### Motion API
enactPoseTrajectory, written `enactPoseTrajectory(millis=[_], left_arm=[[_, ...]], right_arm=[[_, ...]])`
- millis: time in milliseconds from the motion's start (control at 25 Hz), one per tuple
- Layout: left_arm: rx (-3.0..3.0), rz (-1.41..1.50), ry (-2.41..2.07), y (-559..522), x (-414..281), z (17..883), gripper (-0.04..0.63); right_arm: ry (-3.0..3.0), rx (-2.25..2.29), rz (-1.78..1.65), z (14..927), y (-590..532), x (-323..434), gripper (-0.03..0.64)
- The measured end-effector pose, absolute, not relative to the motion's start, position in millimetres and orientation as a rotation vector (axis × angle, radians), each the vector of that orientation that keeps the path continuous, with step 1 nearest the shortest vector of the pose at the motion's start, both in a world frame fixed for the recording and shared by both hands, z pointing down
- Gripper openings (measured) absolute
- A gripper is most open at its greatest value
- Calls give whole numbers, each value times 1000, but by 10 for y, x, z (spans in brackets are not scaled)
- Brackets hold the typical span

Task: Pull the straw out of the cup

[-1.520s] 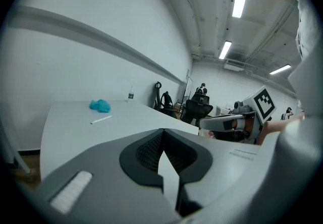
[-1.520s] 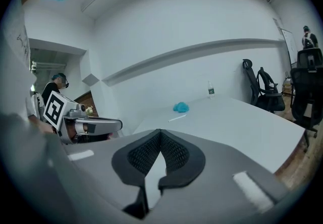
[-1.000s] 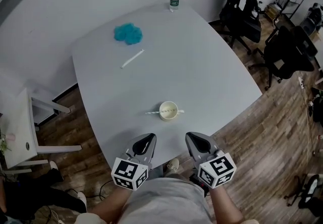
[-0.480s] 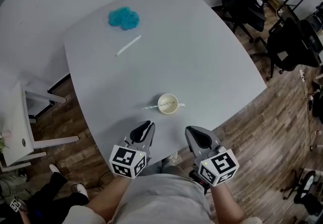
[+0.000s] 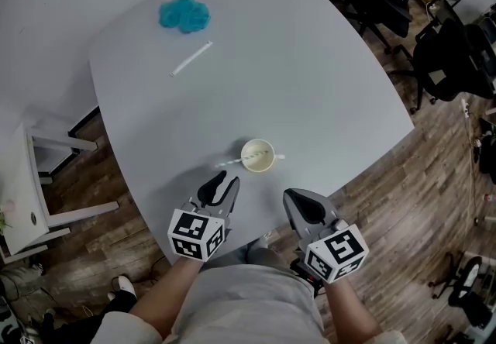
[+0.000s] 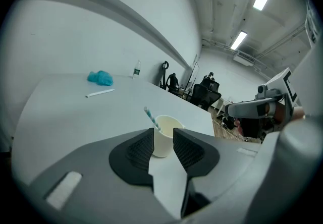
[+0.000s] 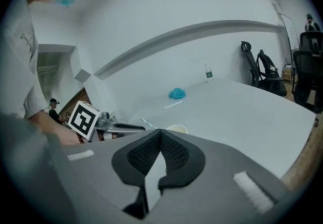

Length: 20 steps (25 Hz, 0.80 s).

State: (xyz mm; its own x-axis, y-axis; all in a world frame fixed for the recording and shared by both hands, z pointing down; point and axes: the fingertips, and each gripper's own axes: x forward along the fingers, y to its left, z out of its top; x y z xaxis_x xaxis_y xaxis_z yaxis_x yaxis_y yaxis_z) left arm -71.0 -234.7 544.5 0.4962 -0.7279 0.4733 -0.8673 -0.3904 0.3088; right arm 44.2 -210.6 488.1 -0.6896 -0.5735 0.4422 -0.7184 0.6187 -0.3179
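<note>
The light, easily crushed straw (image 6: 151,117) is judged best pinched near its jutting end by the just-widened, empty left gripper (image 5: 219,182); the right gripper (image 5: 298,201) is kept closed.

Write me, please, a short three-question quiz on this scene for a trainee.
1. True or false: the straw is already out of the cup.
2. Which lies nearest the blue bundle: A the cup, B the white stick, C the bottle?
3. Fill in: the right gripper has its jaws ____.
Key: 1 false; 2 B; 3 shut.
</note>
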Motion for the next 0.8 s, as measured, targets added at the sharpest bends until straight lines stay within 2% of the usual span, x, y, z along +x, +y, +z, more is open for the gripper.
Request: enactPoseTrajectory(millis=[280, 800], left_arm=[[2204, 338, -1304, -2523, -711, 5553, 153], [2213, 319, -1275, -2706, -675, 5606, 137]], right_arm=[[-2529, 1037, 724, 4987, -2159, 433, 6], [-2507, 1047, 761, 5088, -2217, 455, 6]])
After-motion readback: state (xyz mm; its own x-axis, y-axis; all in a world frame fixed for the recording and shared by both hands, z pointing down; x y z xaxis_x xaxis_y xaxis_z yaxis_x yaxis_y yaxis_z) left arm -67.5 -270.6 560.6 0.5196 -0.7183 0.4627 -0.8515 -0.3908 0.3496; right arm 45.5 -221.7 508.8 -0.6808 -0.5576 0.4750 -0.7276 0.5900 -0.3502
